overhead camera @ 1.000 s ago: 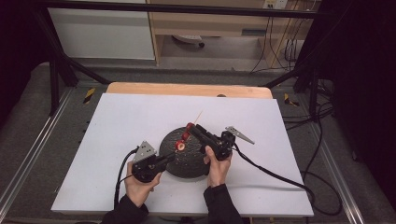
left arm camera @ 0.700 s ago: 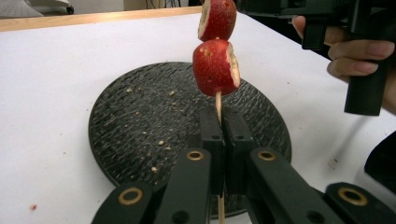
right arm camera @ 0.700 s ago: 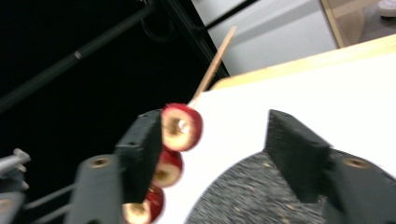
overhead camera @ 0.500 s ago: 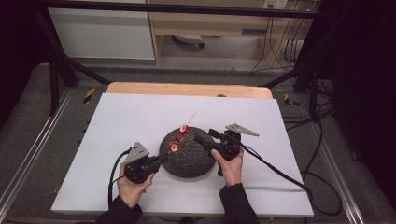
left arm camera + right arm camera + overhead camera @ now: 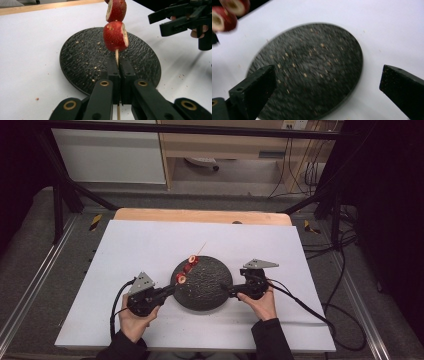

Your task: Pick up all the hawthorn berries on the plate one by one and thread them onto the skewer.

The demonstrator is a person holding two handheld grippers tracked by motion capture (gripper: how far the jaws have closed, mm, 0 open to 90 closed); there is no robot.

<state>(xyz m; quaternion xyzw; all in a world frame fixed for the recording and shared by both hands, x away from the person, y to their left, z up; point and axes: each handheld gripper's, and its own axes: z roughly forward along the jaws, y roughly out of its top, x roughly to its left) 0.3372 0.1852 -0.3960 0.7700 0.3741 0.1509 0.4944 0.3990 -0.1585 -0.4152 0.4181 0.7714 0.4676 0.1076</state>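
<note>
Skewer (image 5: 116, 56) in left tool (image 5: 119, 72), raised

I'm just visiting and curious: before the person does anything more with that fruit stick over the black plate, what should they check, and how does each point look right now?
1. Left gripper firmly on the skewer: ok, jaws closed on the stick just below the lowest piece.
2. Fruit pieces seated on the skewer: ok, the red pieces sit stacked on it.
3. Right gripper free to act: ok, jaws wide open, nothing between them.
4. Black plate beneath the work: ok, it lies flat on the white table, with crumbs on it.
5. Skewer's far tip sound: cannot tell, too thin to judge in the high view.
</note>
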